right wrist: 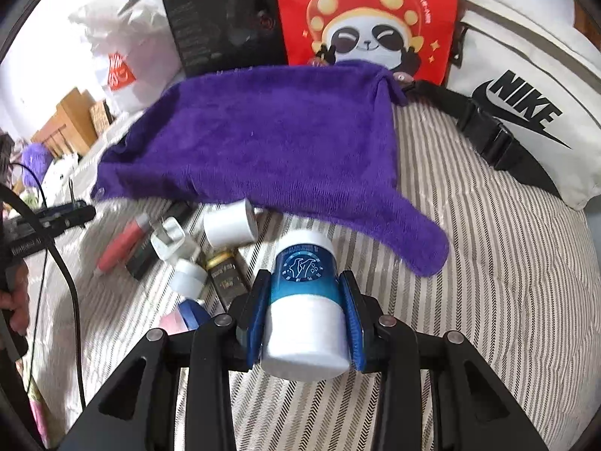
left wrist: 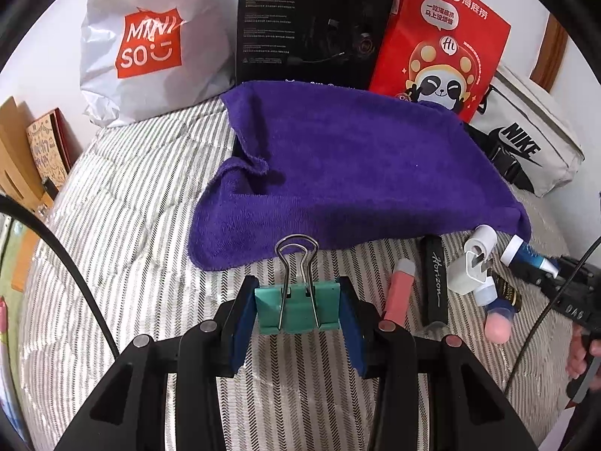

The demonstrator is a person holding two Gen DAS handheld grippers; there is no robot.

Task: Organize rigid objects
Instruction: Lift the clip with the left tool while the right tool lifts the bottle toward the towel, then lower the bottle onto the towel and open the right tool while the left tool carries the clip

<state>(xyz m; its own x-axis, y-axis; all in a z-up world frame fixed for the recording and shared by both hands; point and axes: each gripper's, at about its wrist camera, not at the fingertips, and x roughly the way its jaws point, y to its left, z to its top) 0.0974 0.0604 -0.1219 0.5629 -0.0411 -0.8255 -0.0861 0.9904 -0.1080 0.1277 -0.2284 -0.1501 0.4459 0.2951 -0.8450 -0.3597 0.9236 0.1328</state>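
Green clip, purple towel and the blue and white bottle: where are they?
green clip (left wrist: 296, 310), left wrist view, on its green body.
purple towel (left wrist: 338, 173), left wrist view, on its flat middle.
blue and white bottle (right wrist: 305, 300), right wrist view, on its side.

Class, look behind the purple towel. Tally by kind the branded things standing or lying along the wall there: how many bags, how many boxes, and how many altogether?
Bags: 3 (white Miniso bag, red panda paper bag, white Nike waist bag)
Boxes: 1 (black Hecate box)
Total: 4
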